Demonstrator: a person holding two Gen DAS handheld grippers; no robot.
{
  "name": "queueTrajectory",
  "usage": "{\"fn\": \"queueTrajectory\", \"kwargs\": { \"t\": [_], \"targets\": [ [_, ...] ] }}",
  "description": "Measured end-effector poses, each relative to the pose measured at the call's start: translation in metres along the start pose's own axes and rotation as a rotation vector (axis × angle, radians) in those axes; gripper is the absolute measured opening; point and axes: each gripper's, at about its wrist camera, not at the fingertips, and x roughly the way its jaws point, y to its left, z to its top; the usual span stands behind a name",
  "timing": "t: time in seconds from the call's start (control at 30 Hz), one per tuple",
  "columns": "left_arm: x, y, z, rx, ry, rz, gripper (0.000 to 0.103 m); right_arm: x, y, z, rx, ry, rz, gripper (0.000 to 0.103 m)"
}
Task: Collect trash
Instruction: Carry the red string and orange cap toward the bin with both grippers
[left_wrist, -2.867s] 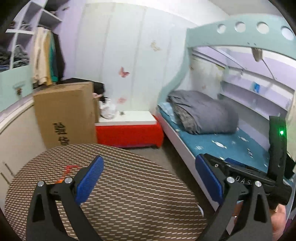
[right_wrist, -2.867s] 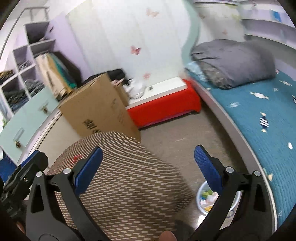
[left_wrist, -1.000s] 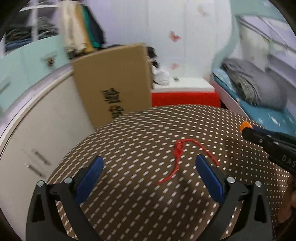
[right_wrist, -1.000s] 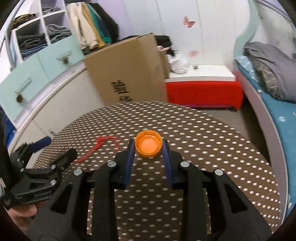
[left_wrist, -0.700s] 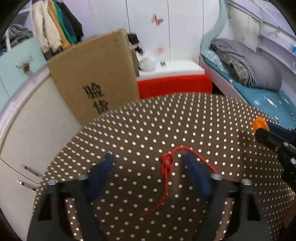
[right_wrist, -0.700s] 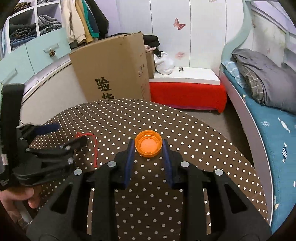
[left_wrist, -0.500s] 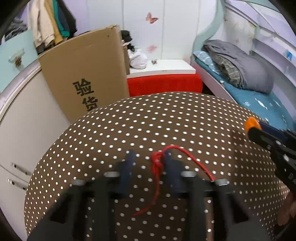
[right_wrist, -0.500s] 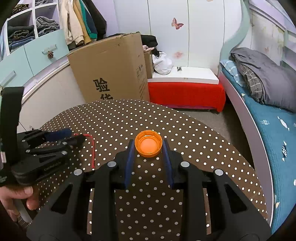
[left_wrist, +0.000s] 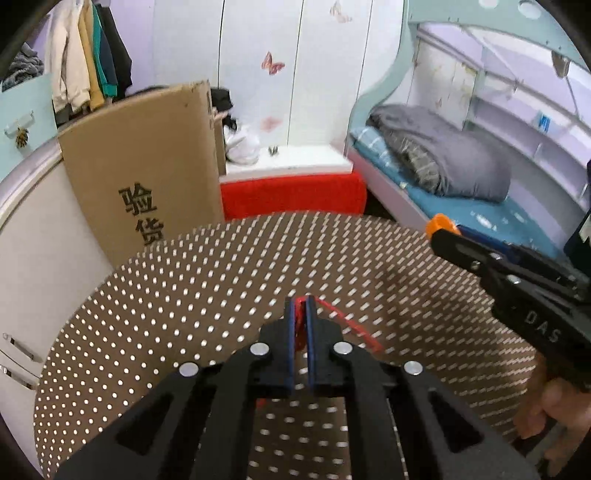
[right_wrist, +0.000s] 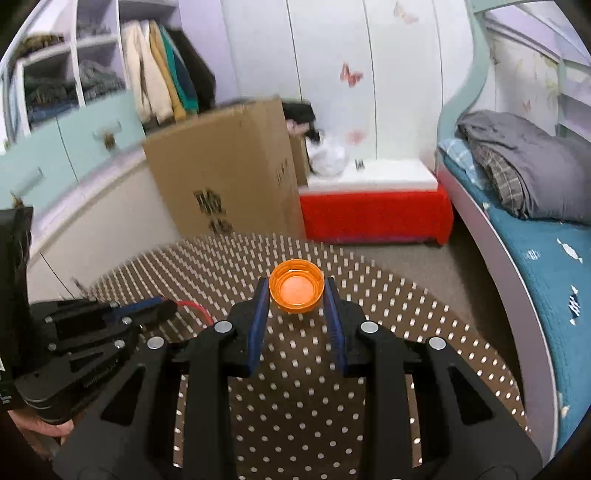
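- The red string (left_wrist: 351, 325) is pinched at its knot between the left gripper (left_wrist: 300, 306) pads, loose tail trailing off to the right and down over the polka-dot table (left_wrist: 184, 295), looks barely lifted off it.
- The orange bottle cap (right_wrist: 296, 291) sits open side facing the camera, clamped in the right gripper (right_wrist: 295, 295), held above the table.
- Both hands are full, right one sits off to the string's right, so I'd guess next is hauling both to a bin, none in view though.

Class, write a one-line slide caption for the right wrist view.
Right gripper clamps an orange bottle cap above the dotted table.
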Motion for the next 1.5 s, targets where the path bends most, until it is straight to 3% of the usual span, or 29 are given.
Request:
{"fn": "queueTrajectory", "kwargs": {
  "t": [0.27, 0.47, 0.63, 0.8, 0.97, 1.17, 1.5],
  "targets": [
    [-0.073, -0.051, 0.013, -0.013, -0.140, -0.075, 0.005, -0.082, -0.050, 0.014, 0.090, -0.096, 0.032, 0.029],
    [-0.111, -0.119, 0.015, 0.031, -0.218, -0.137, 0.005, -0.148, -0.116, 0.010, 0.156, -0.146, 0.000, 0.029],
    [-0.119, -0.186, 0.006, 0.071, -0.235, -0.202, 0.005, -0.189, -0.177, -0.005, 0.212, -0.159, -0.081, 0.029],
    [-0.105, -0.246, -0.002, 0.103, -0.195, -0.267, 0.005, -0.214, -0.233, -0.025, 0.274, -0.143, -0.154, 0.029],
    [-0.083, -0.292, -0.011, 0.122, -0.136, -0.309, 0.006, -0.214, -0.276, -0.048, 0.334, -0.095, -0.193, 0.029],
    [-0.053, -0.321, -0.017, 0.120, -0.079, -0.312, 0.006, -0.194, -0.320, -0.081, 0.403, -0.012, -0.207, 0.029],
    [-0.002, -0.345, -0.020, 0.123, -0.001, -0.269, 0.006, -0.106, -0.371, -0.144, 0.533, 0.200, -0.160, 0.031]
  ]
}}
